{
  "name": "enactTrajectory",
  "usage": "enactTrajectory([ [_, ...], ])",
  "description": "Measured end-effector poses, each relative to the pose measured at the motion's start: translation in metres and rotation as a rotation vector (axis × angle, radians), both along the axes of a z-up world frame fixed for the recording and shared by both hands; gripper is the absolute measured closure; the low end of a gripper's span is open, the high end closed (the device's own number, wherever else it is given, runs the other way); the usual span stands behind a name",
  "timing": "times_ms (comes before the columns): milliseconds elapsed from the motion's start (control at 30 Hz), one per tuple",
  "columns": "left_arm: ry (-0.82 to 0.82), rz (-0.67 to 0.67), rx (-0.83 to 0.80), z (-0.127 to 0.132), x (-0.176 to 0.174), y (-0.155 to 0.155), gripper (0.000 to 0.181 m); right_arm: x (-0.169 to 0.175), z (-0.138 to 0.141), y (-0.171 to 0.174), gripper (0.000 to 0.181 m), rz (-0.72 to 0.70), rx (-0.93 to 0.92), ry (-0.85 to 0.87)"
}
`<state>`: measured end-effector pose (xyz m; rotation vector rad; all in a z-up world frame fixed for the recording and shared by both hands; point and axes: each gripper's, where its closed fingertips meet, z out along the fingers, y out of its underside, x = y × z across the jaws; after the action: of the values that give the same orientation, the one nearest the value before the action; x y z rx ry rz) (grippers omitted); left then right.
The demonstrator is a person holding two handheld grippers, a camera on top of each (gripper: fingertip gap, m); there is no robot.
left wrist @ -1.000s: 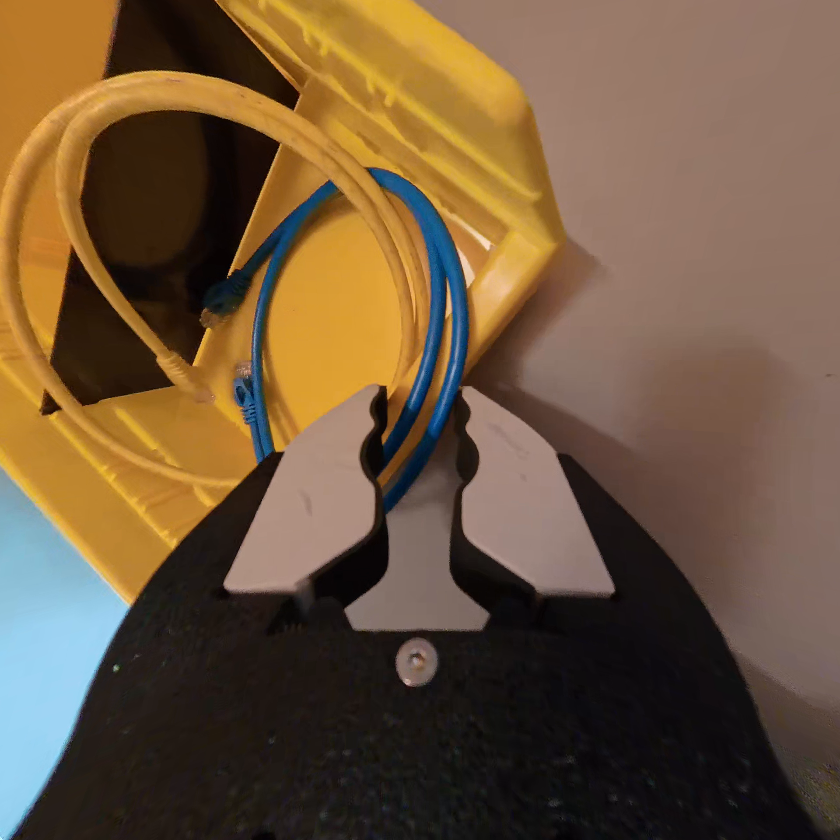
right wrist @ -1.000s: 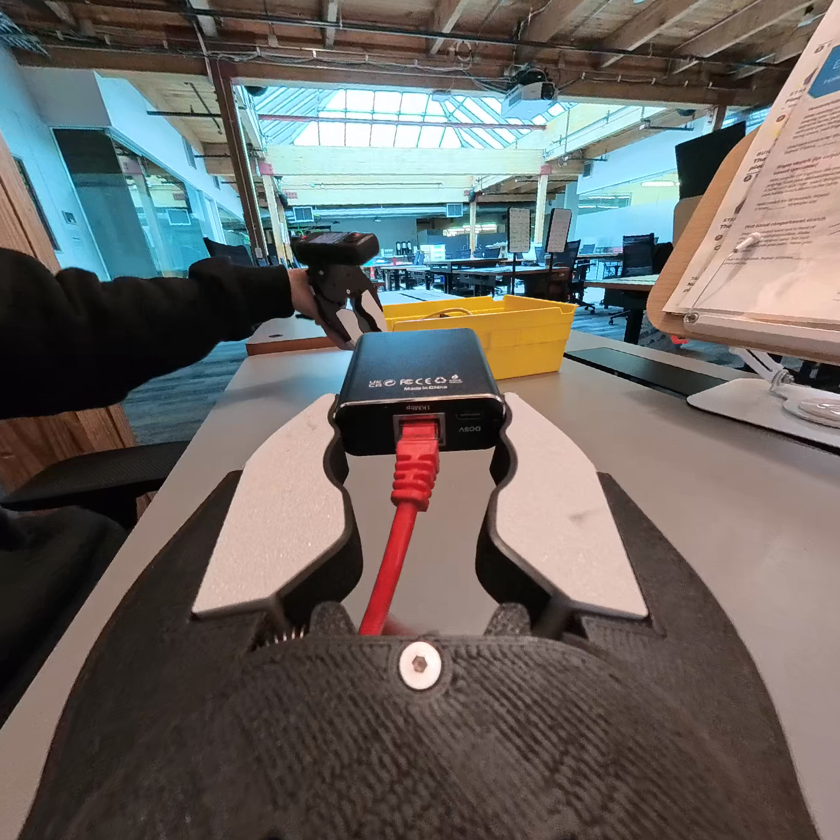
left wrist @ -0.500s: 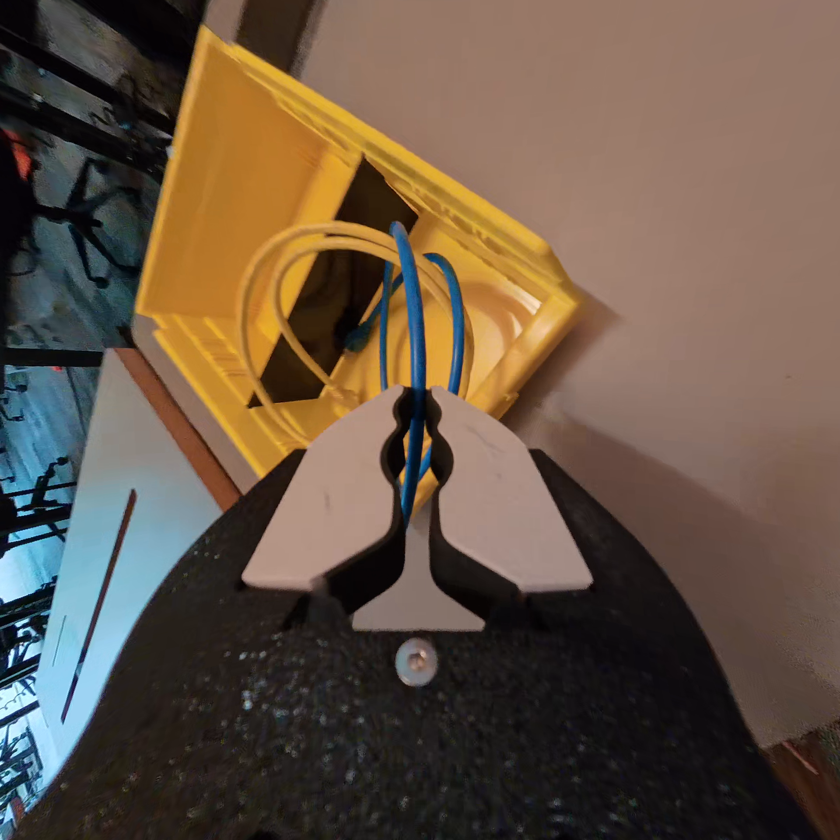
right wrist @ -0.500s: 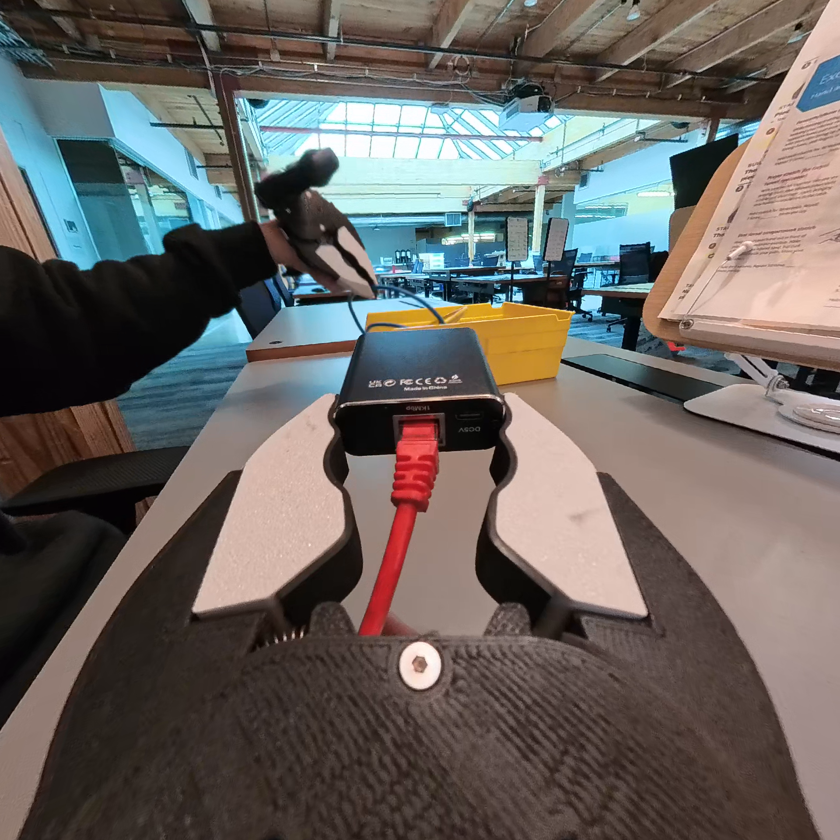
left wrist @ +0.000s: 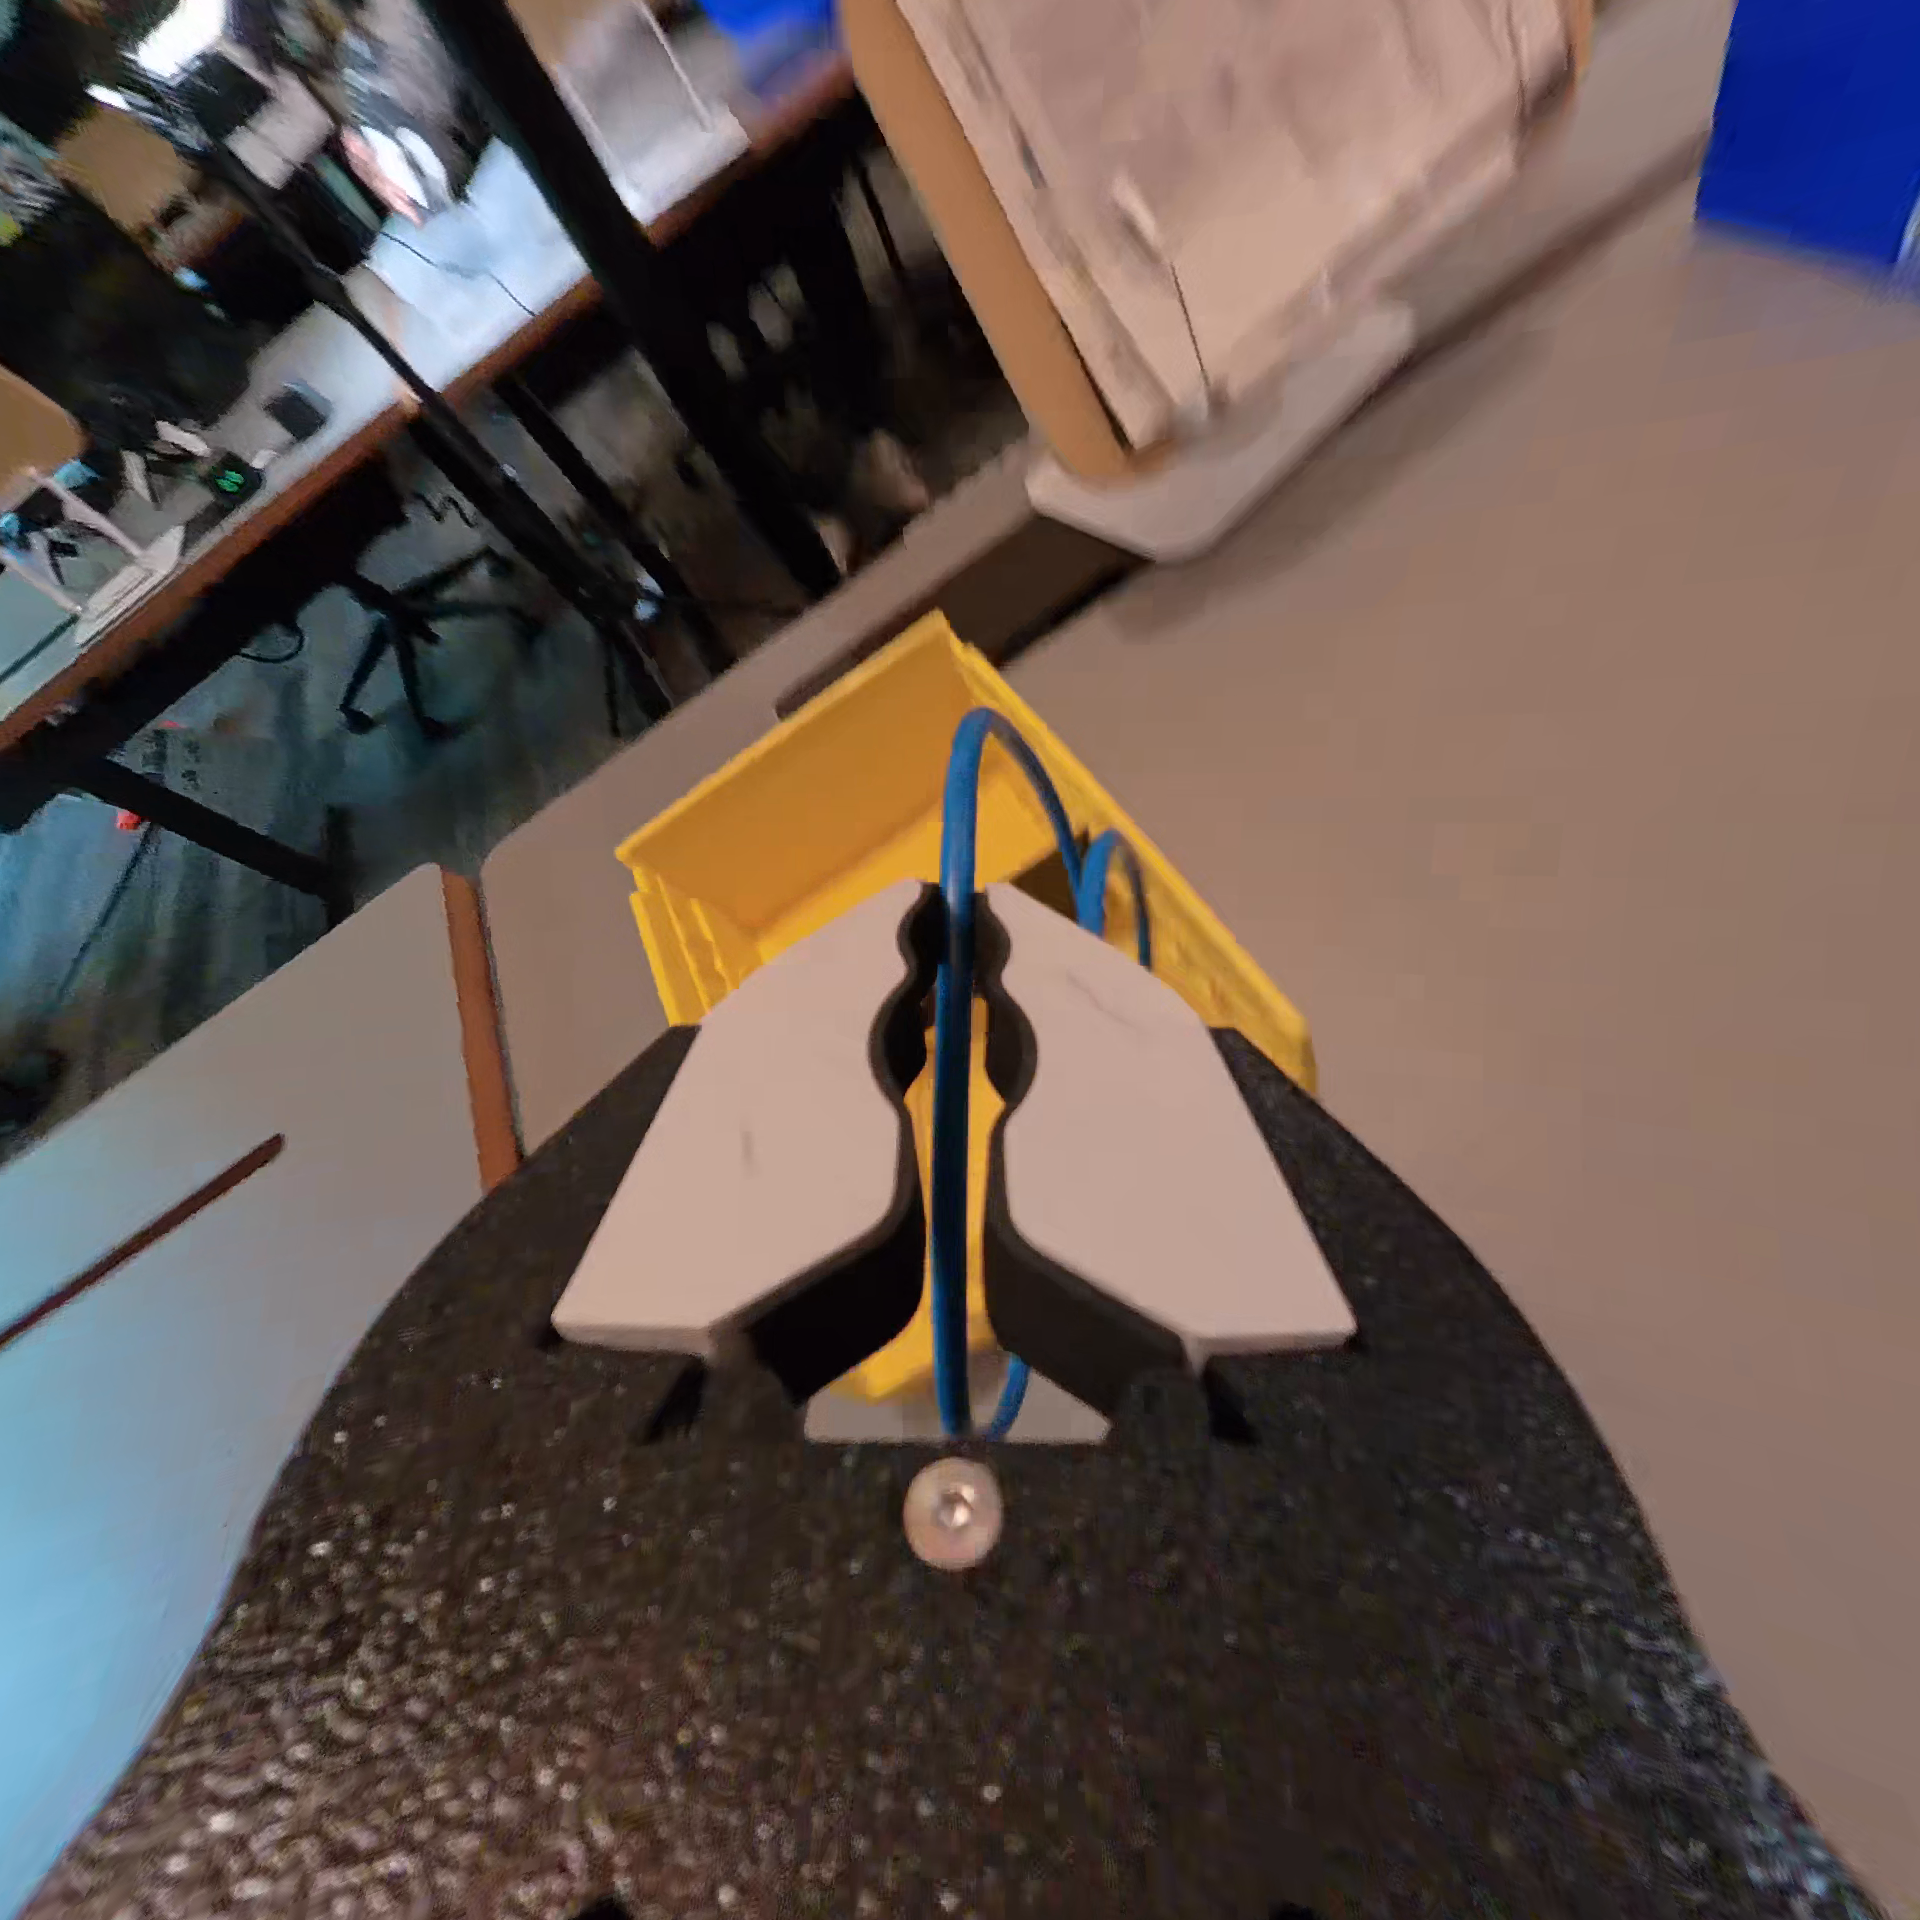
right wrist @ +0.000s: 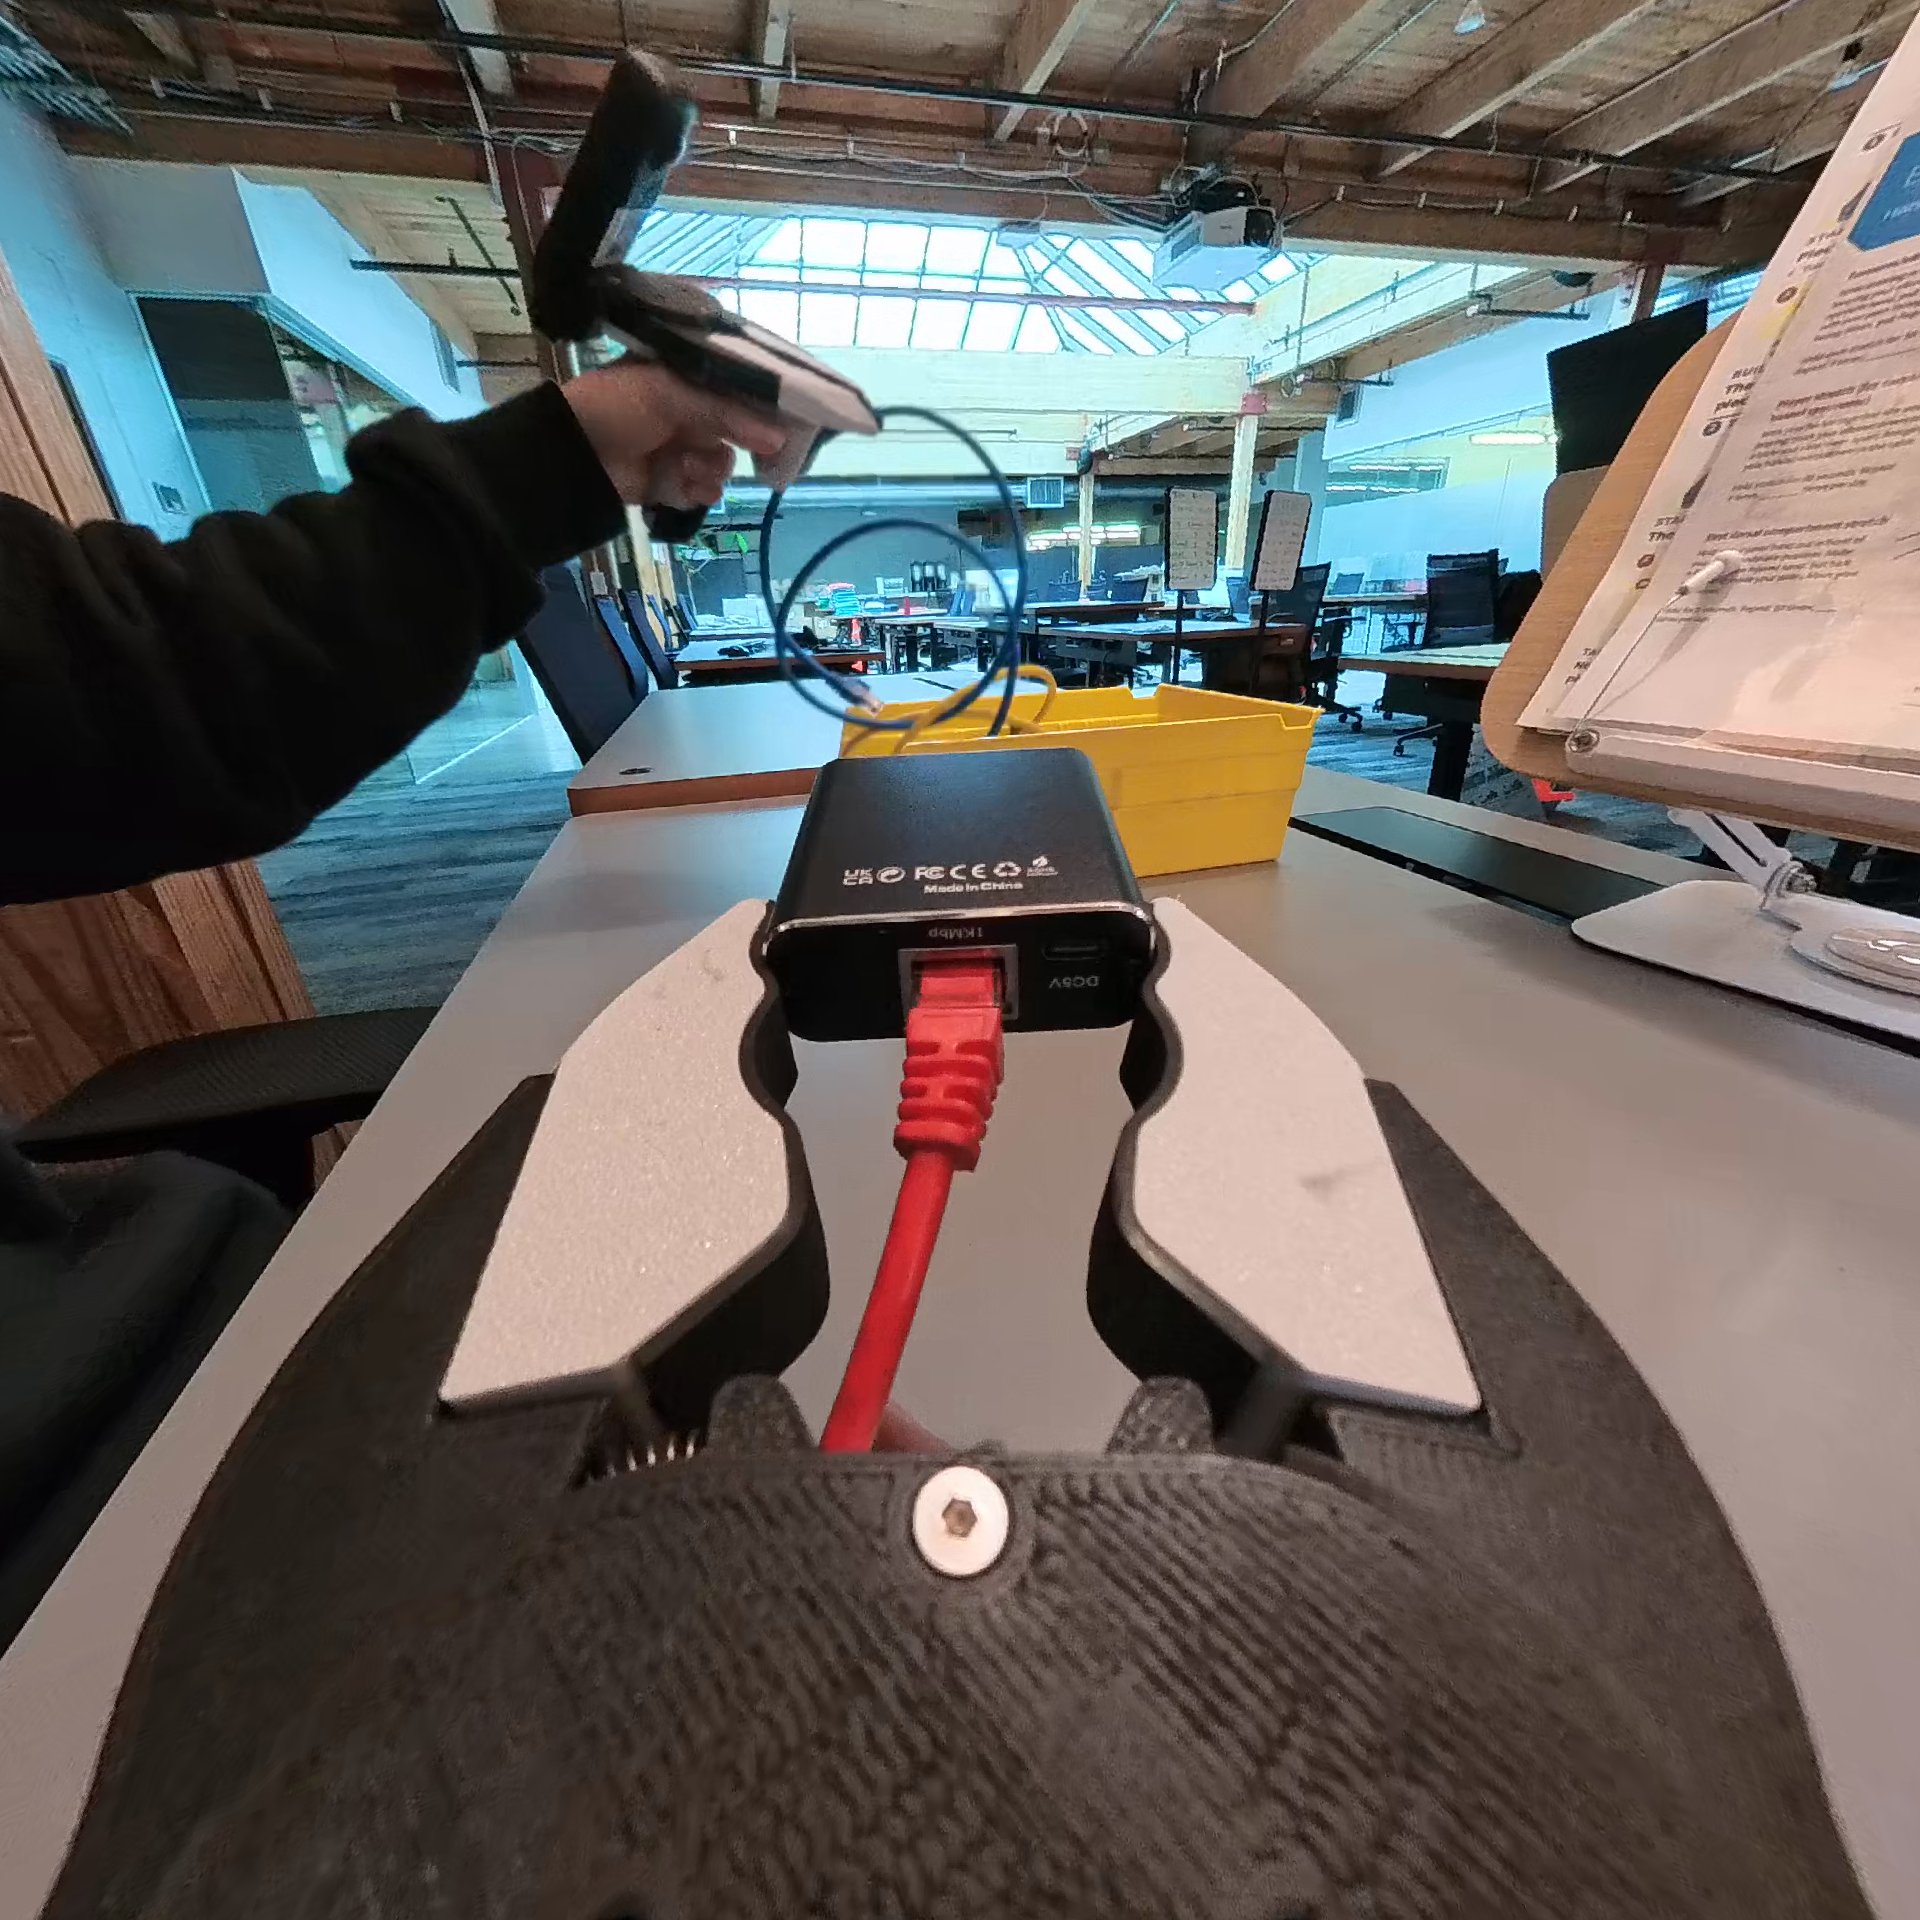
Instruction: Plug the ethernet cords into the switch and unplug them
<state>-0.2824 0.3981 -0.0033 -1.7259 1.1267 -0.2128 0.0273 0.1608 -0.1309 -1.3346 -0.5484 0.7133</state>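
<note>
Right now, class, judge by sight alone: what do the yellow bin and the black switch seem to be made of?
Yellow bin: probably moulded plastic, matte, going by its even colour and ribbed, stepped walls. Black switch: smooth satin casing with a bright edge at the port face; possibly metal, possibly plastic, the look leaves it open.

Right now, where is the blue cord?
The blue cord hangs coiled from the left gripper, up above the yellow bin, behind the switch in the right wrist view.
</note>
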Motion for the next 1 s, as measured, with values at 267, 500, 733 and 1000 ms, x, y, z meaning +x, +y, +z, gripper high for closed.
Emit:
enactTrajectory([
  [267,-0.565,0.097,-0.067,0.071,-0.015,0.015,0.177,-0.001,-0.001,0.001,0.12,0.003,-0.013,-0.003],
  [500,-0.533,0.185,-0.241,-0.003,-0.031,0.047,0.176,0.0,0.0,0.0,0.12,0.003,-0.001,0.001],
  [733,0.051,-0.254,-0.153,-0.066,0.02,-0.011,0.176,-0.001,-0.001,0.001,0.12,0.006,-0.009,-0.003],
  [1000,0.244,-0.47,-0.388,-0.105,0.042,-0.05,0.13,0.0,0.0,0.0,0.12,0.005,-0.002,-0.001],
])
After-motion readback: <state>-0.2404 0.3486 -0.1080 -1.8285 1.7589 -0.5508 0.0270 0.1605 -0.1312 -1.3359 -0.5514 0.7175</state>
